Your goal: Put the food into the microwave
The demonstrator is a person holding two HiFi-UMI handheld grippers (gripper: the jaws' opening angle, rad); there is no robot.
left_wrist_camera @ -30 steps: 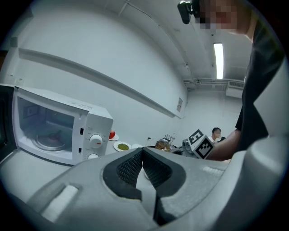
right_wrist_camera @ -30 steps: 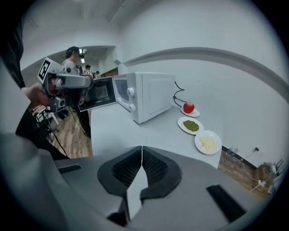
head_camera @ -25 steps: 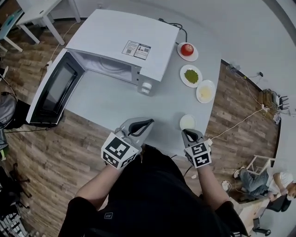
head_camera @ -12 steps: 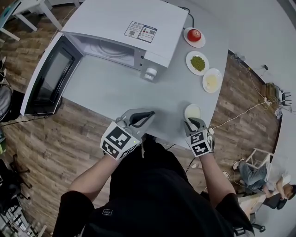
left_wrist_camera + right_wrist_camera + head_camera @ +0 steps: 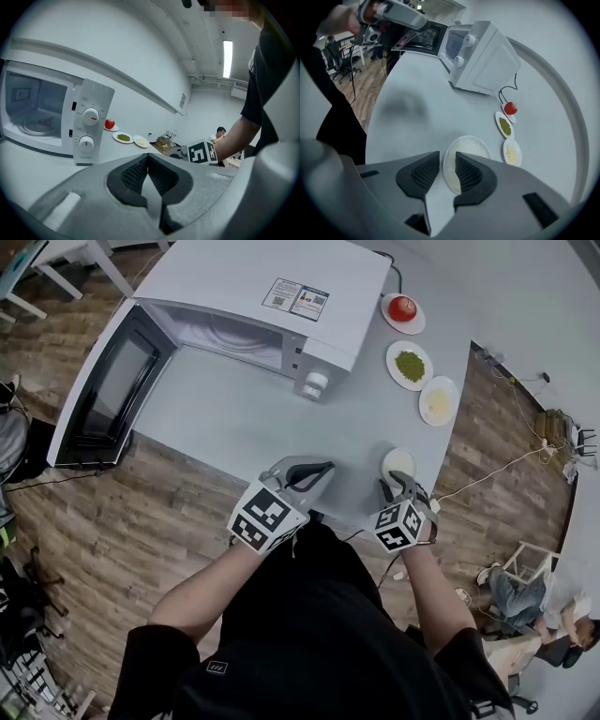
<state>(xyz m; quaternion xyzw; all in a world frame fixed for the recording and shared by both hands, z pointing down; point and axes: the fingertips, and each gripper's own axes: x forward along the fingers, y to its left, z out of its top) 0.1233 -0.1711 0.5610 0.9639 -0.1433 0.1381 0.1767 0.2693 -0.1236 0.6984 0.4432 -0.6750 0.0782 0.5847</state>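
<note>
- Microwave (image 5: 281, 287): stands at the far left of the counter (image 5: 234, 427). Its door (image 5: 103, 399) is swung fully wide and the cavity is bare, so nothing is loaded yet.
- Food, four plates, all on the counter outside the oven:
  - tomato plate (image 5: 403, 307), green helping (image 5: 410, 365) and pale yellow helping (image 5: 438, 401), in a row to the right of the microwave;
  - white plate with a pale helping (image 5: 398, 463), set apart from that row at the near edge.
- Right claw (image 5: 446, 161): jaws have just been opening and stand spread, tilted down at the white plate. The plate's near rim shows in the gap, and the pads do not press on it.
- Left claw (image 5: 146, 158): jaws pressed together on nothing, at the counter's near edge, facing the microwave's dials.
- Progress, as judged: early stage. The door is already open, the first pick-up appears to be in hand, and every plate is left to carry in.
</note>
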